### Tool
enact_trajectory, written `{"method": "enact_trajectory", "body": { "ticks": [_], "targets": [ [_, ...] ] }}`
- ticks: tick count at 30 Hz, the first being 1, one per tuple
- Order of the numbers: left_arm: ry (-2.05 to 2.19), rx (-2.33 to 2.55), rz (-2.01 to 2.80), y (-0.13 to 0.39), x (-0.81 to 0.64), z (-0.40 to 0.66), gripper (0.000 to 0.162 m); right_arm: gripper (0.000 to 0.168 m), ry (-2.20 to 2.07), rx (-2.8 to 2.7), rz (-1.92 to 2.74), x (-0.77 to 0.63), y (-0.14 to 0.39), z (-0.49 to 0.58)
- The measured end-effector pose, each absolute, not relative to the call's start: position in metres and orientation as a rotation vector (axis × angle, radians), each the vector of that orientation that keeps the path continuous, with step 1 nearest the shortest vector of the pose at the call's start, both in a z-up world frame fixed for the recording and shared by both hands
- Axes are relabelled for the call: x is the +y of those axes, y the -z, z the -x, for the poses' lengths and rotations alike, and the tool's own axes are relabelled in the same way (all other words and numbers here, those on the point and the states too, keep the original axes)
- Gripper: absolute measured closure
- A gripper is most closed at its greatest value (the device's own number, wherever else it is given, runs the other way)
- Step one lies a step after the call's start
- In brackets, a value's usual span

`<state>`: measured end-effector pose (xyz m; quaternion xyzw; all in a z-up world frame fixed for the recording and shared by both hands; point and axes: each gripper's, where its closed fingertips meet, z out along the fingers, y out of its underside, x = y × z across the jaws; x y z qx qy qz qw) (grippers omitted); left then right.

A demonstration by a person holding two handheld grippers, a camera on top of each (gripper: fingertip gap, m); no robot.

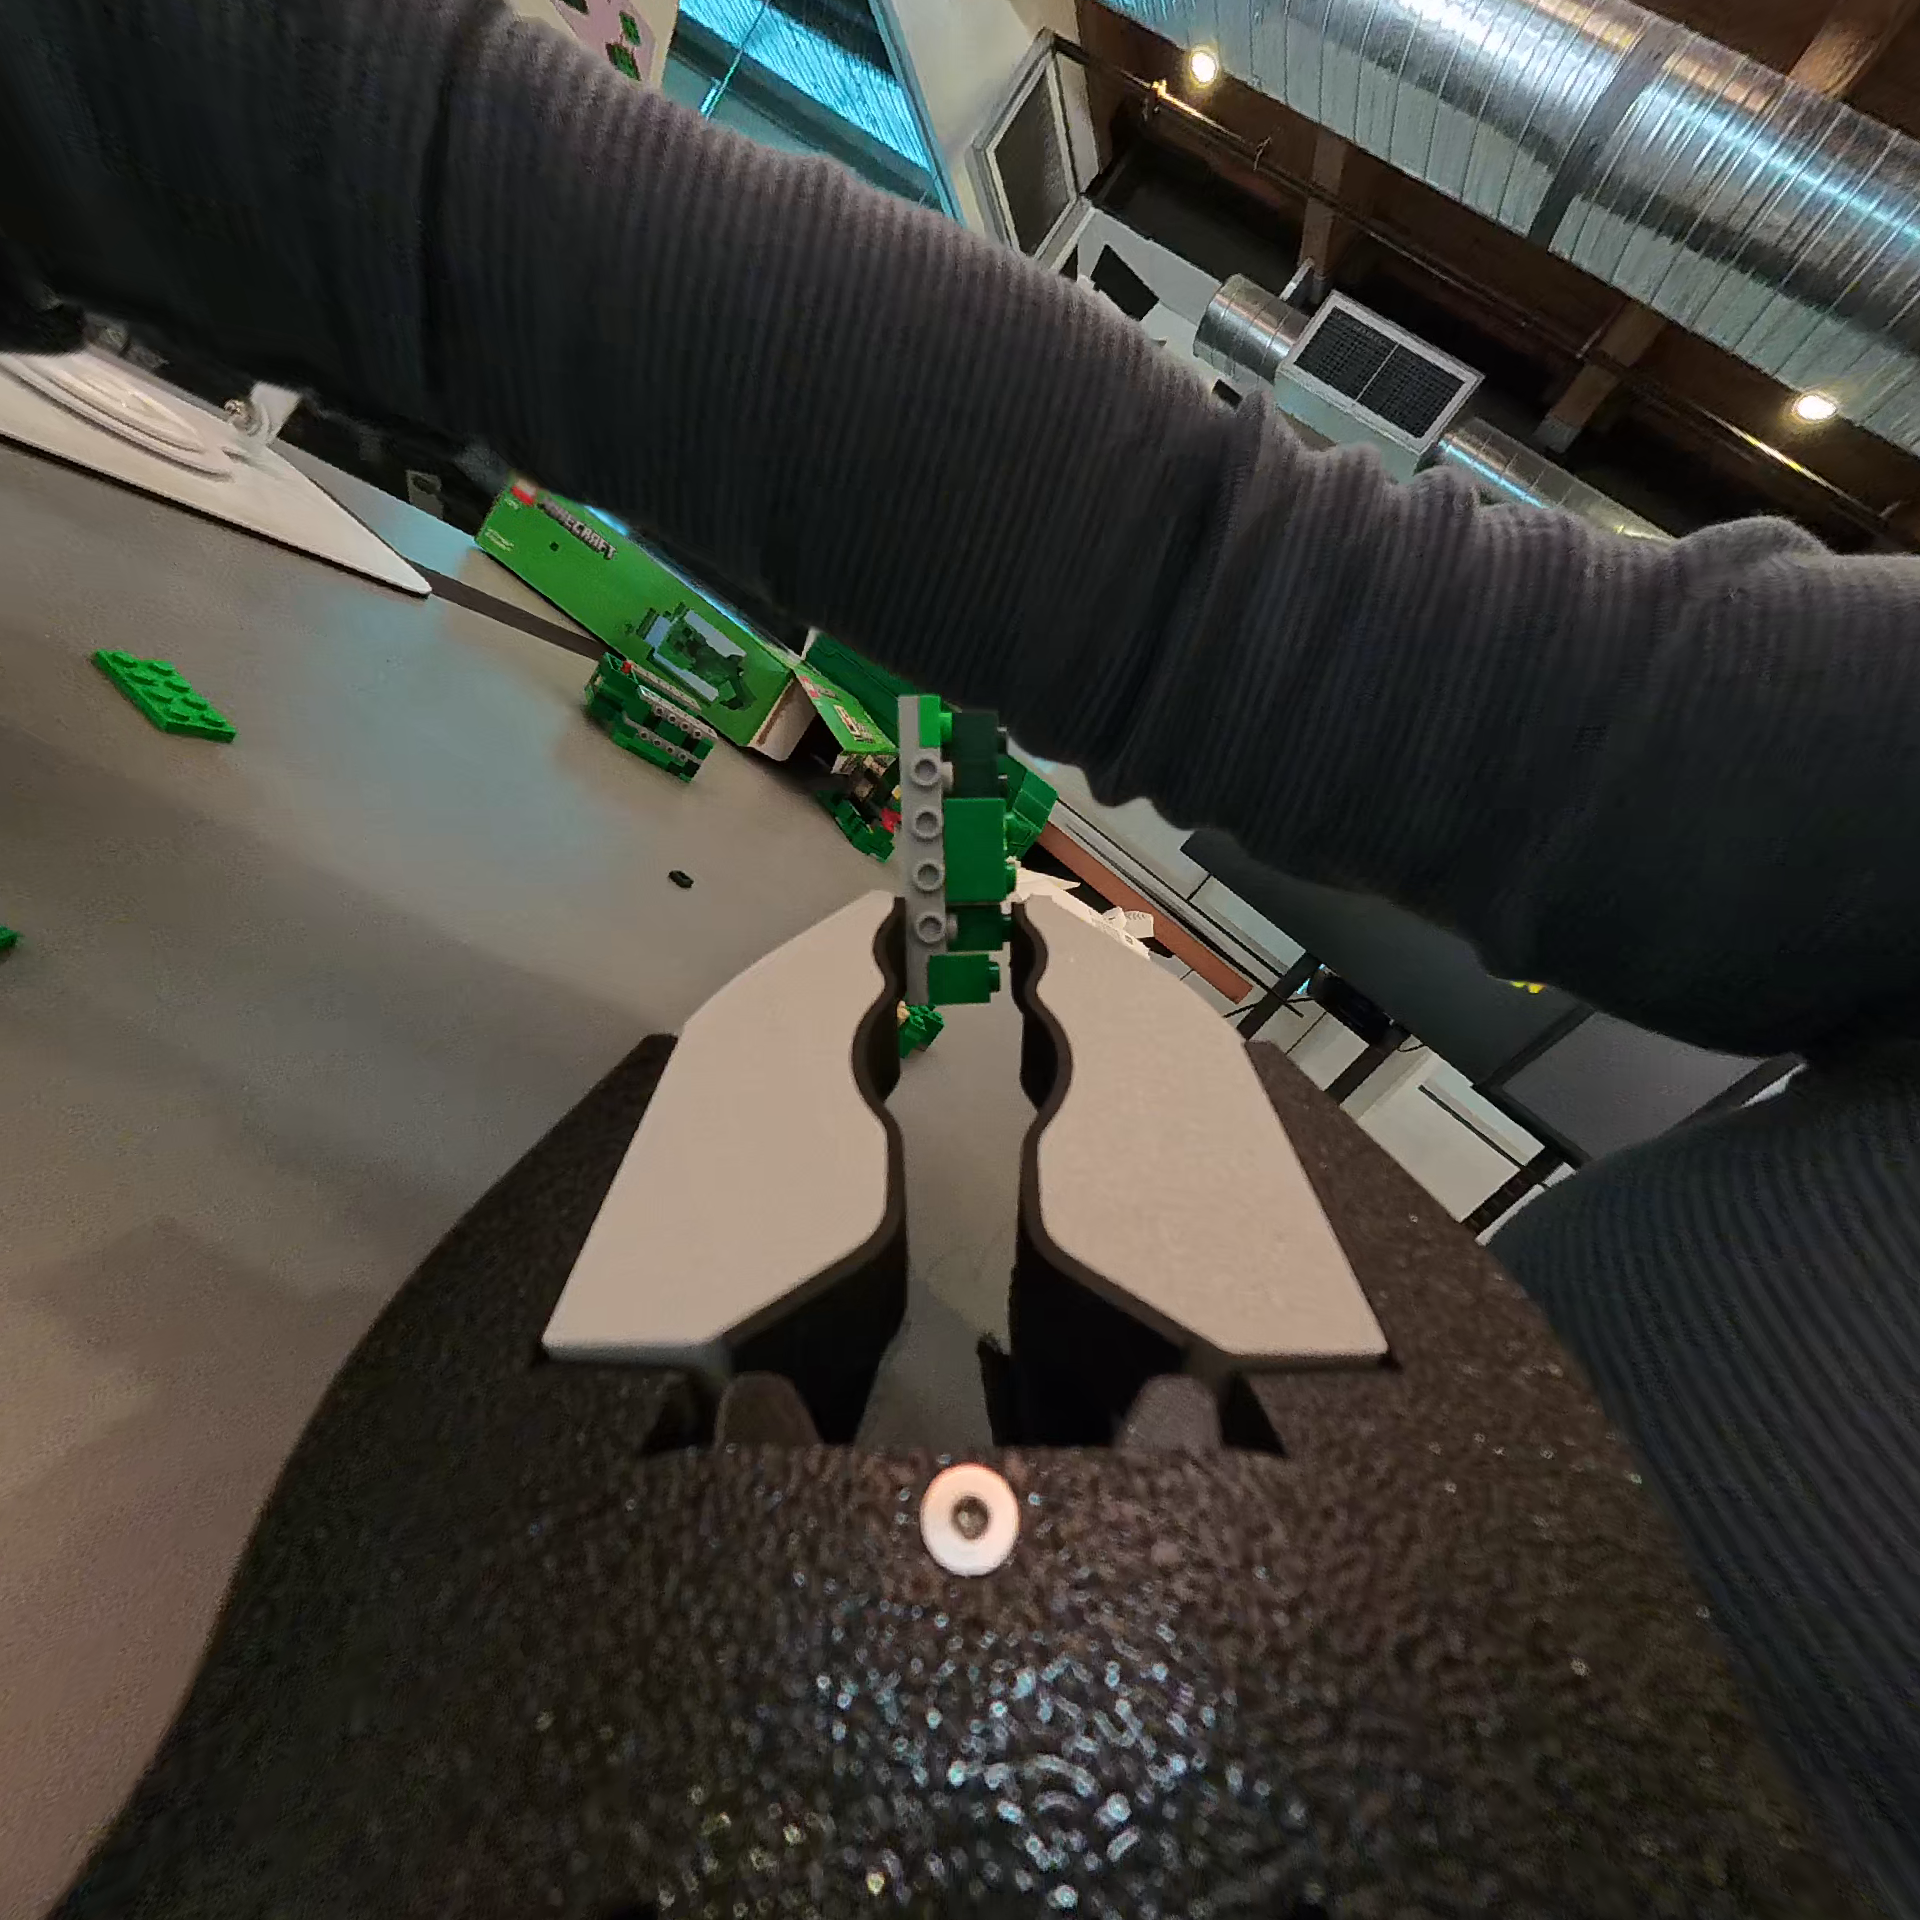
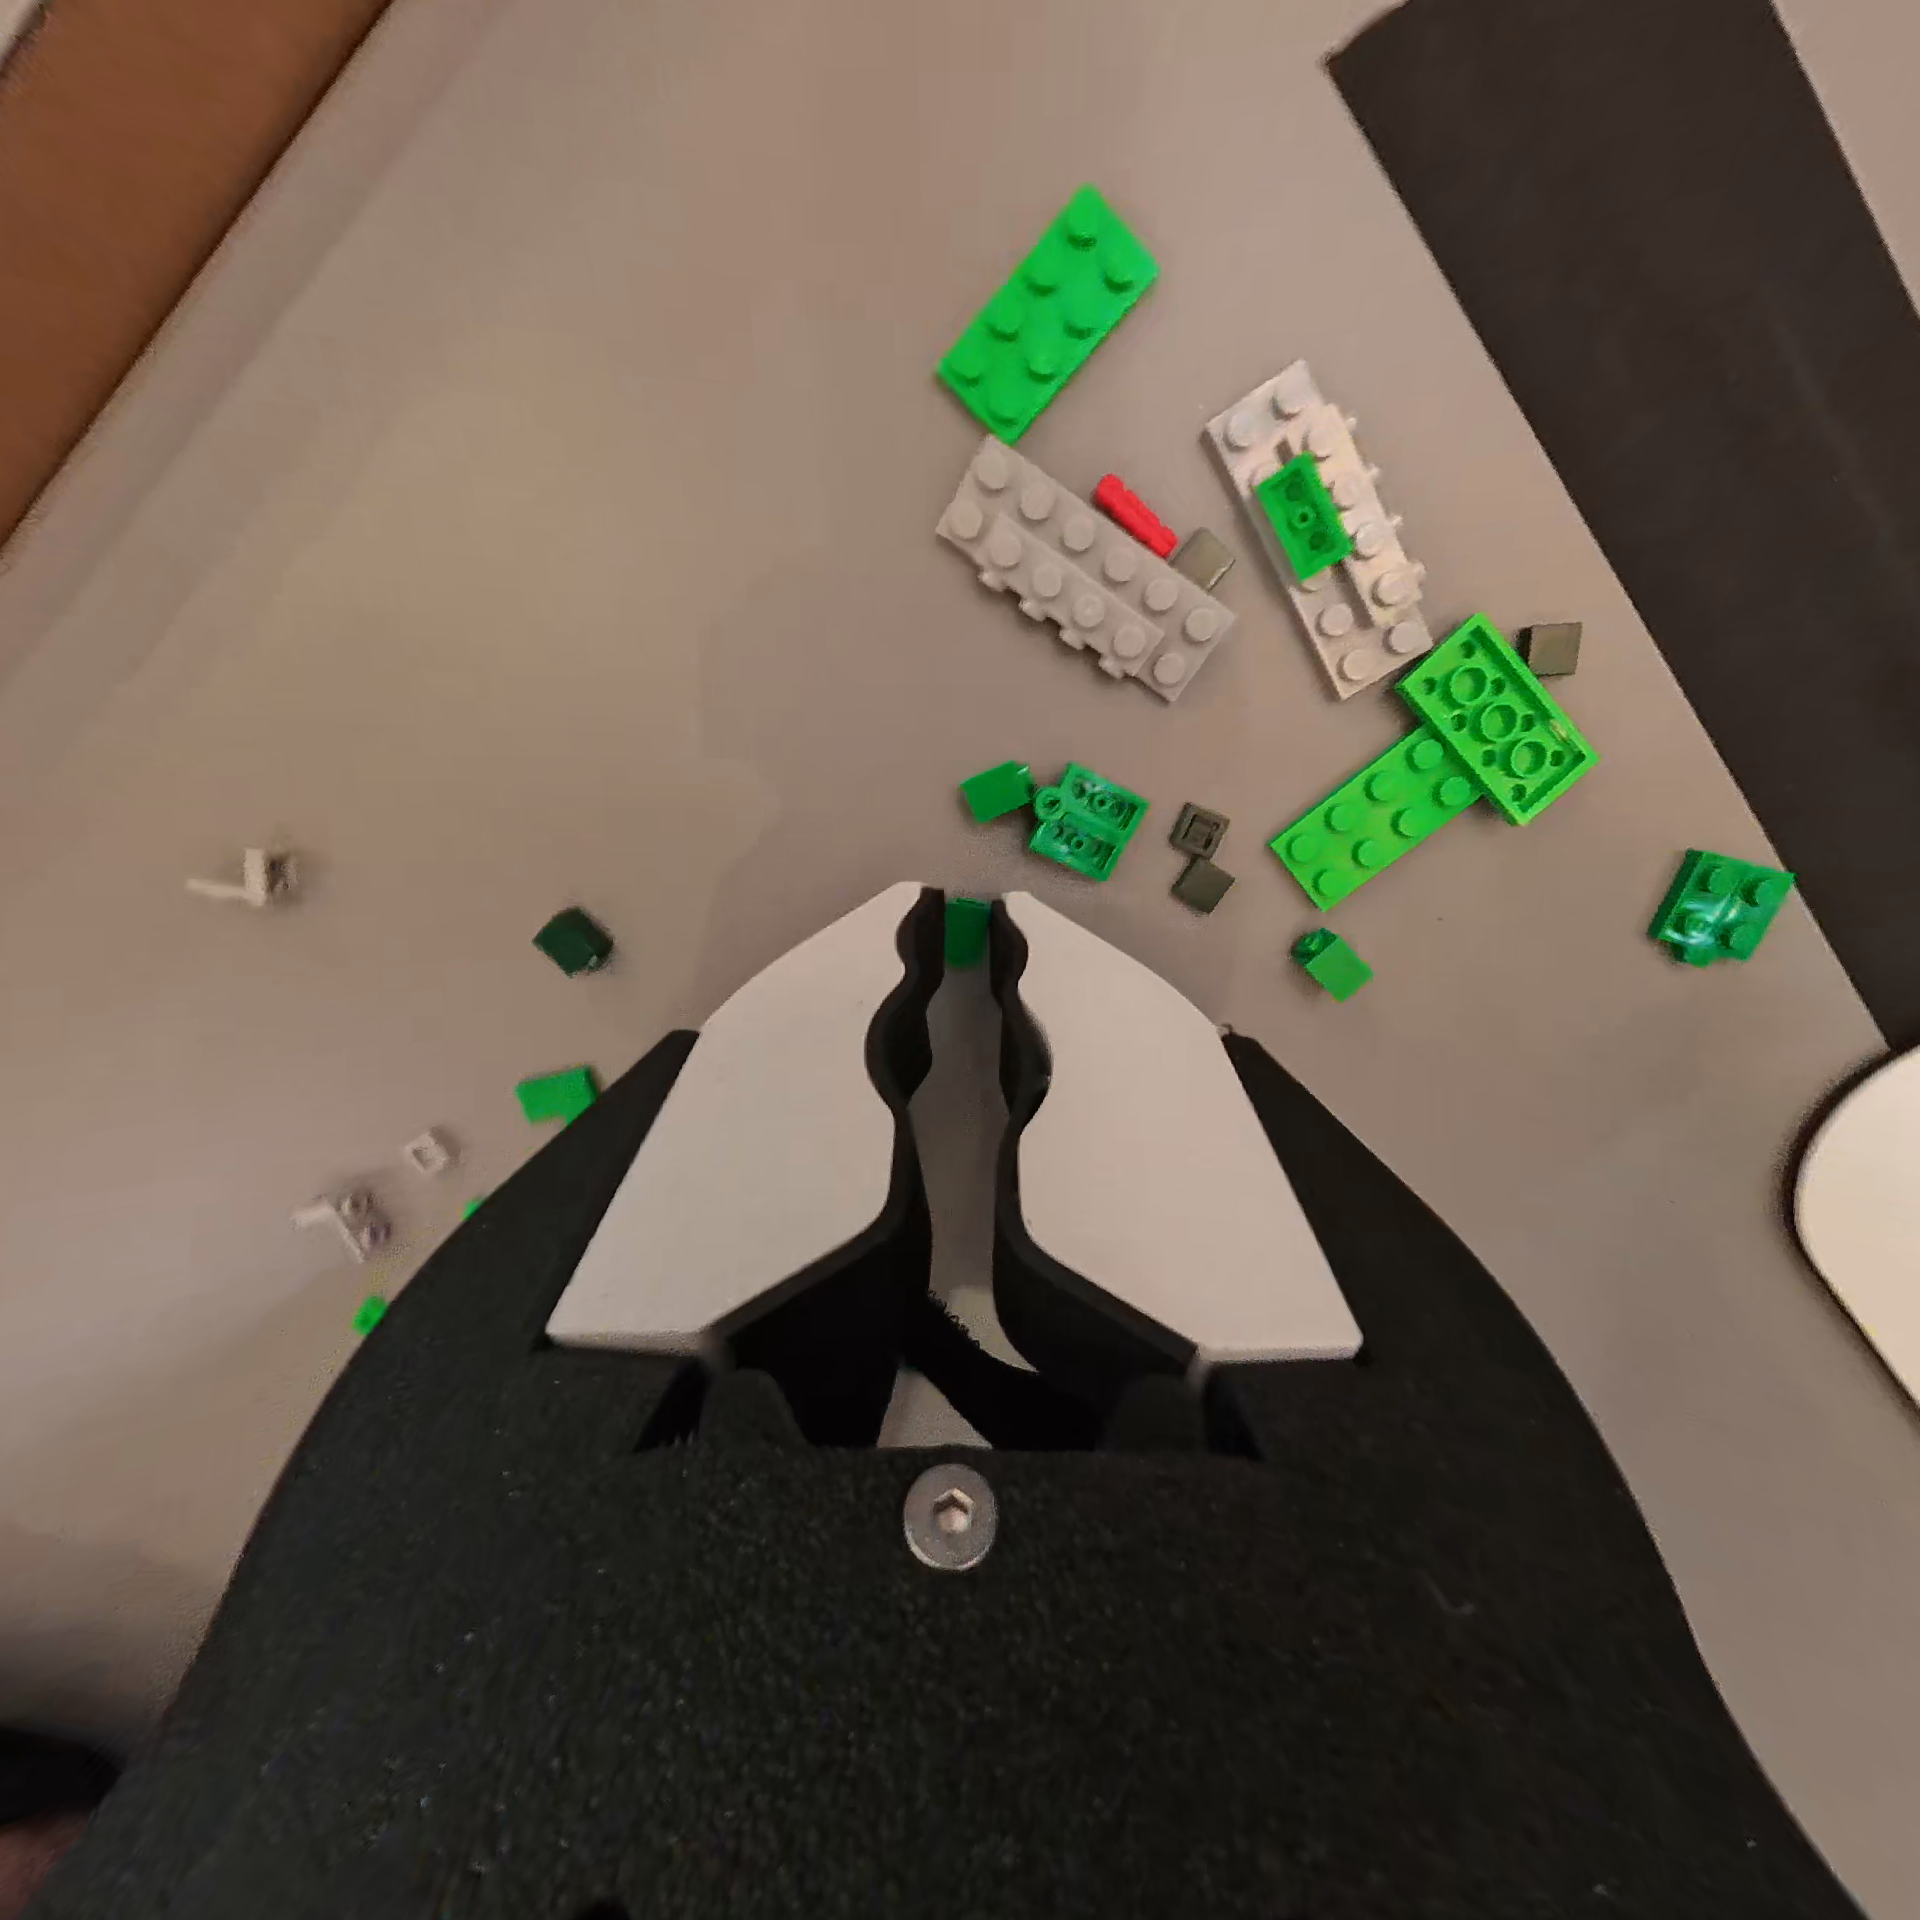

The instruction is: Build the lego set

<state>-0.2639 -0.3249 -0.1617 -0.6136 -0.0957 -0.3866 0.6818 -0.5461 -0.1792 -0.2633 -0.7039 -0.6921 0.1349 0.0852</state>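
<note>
My left gripper (image 1: 954,914) has its jaws drawn in around a partly built lego assembly (image 1: 956,831), a grey studded strip with green and dark green bricks stacked against it, and holds it upright above the grey tabletop (image 1: 312,935). A dark ribbed sleeve (image 1: 935,436) crosses the whole frame just behind the assembly. Farther back on the tabletop lies the green lego box (image 1: 644,613) with a small green and grey sub-build (image 1: 649,722) beside it, and a flat green plate (image 1: 164,694) sits well apart to the left.

My right gripper (image 2: 961,914) points down at the loose parts. Its jaws are nearly together with a small green brick (image 2: 966,930) showing between the tips; I cannot tell whether they actually pinch it or only frame it on the tabletop. Beyond the tips lie a bright green plate (image 2: 1049,312), a grey plate (image 2: 1081,571) with a small red piece (image 2: 1135,511) touching its edge, a second grey plate (image 2: 1320,530) carrying a small green piece, and two overlapping green plates (image 2: 1434,779). Small dark and green bits are scattered around them.
</note>
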Motion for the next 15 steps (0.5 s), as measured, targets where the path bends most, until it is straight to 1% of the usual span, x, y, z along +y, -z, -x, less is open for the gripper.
{"method": "enact_trajectory", "body": {
  "ticks": [4,8,10,13,15],
  "targets": [
    [0.852,-0.222,1.405,0.165,-0.323,0.264,0.144,0.161,-0.322,-2.396,1.895,-0.191,0.246,0.511],
    [0.83,-0.225,1.447,0.169,-0.319,0.262,0.144,0.16,-0.045,-2.754,1.64,-0.184,0.235,0.443],
    [0.831,-0.225,1.442,0.168,-0.32,0.262,0.144,0.16,0.029,-2.952,1.528,-0.186,0.233,0.401],
    [0.836,-0.225,1.435,0.167,-0.32,0.263,0.144,0.16,0.253,-3.034,1.597,-0.173,0.235,0.348],
    [0.837,-0.223,1.438,0.168,-0.32,0.262,0.144,0.16,0.478,-3.027,1.715,-0.16,0.235,0.315]
  ]
}}
